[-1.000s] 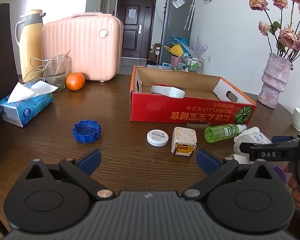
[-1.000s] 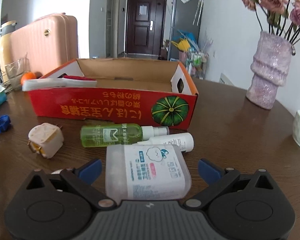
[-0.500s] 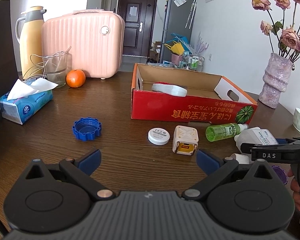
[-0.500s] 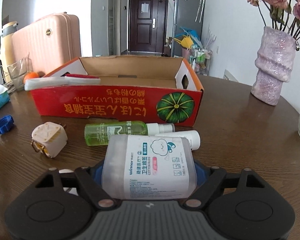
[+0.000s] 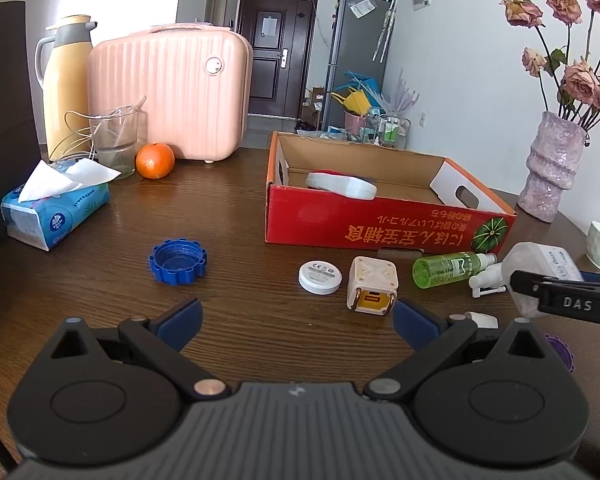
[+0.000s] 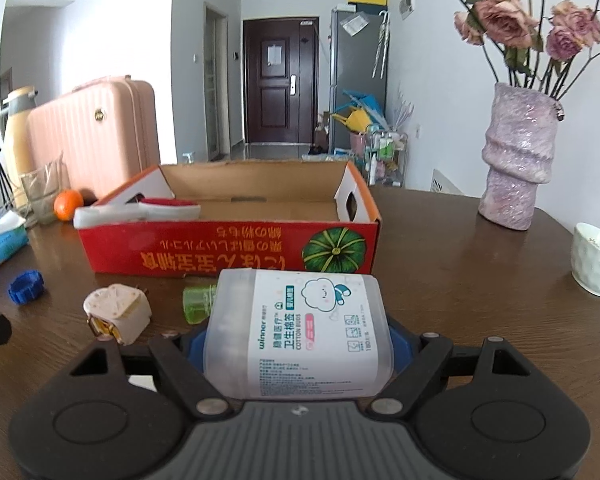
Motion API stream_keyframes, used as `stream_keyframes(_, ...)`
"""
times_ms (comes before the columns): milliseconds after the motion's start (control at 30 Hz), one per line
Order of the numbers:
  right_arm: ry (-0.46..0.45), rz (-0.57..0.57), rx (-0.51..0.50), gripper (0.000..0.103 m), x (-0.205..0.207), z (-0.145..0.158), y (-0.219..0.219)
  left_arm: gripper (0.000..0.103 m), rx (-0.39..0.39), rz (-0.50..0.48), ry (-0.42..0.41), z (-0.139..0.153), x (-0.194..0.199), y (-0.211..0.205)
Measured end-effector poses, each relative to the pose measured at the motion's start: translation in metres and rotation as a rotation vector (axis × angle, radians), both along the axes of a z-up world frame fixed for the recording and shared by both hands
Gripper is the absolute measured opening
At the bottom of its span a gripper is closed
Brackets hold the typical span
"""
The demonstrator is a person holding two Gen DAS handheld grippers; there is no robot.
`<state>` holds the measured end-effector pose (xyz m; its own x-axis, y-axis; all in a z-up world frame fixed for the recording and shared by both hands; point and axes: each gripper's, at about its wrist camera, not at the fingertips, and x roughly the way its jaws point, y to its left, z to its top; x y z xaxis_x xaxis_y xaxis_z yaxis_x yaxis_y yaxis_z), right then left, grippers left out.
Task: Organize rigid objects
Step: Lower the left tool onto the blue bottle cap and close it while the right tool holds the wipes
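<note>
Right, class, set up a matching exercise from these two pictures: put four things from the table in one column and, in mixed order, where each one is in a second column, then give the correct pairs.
Things:
1. cotton bud box
2. orange
3. blue cap
4. white case

Places:
A. inside the red cardboard box
B. on bare table, in front of the tissue pack
C. between the right gripper fingers
D. beside the glass, before the pink suitcase

Pairs: 1-C, 2-D, 3-B, 4-A
</note>
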<state>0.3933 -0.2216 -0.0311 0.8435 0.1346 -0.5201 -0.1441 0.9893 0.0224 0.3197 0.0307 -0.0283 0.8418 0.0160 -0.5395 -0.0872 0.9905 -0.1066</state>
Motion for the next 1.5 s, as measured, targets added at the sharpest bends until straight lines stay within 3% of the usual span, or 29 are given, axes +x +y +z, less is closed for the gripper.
stream_keyframes(333, -0.032, -0.022, 0.026, 0.082, -0.010, 0.006, -0.006, 0.103, 0.006, 0.037, 0.001, -0.001, 0.003, 0.009)
stream_keyframes(867, -0.041, -0.039, 0.045, 0.082, -0.010, 0.007, -0.012, 0.103, 0.056, 0.189, 0.077, -0.024, 0.045, 0.071)
stream_keyframes(1300, -0.049, -0.065, 0.053, 0.082, -0.009, 0.007, -0.016, 0.103, 0.057, 0.218, 0.108, -0.040, 0.081, 0.096)
stream_keyframes(1500, -0.046, -0.074, 0.051, 0.082, -0.009, 0.005, -0.016, 0.099, 0.100, 0.219, 0.129, -0.046, 0.094, 0.095)
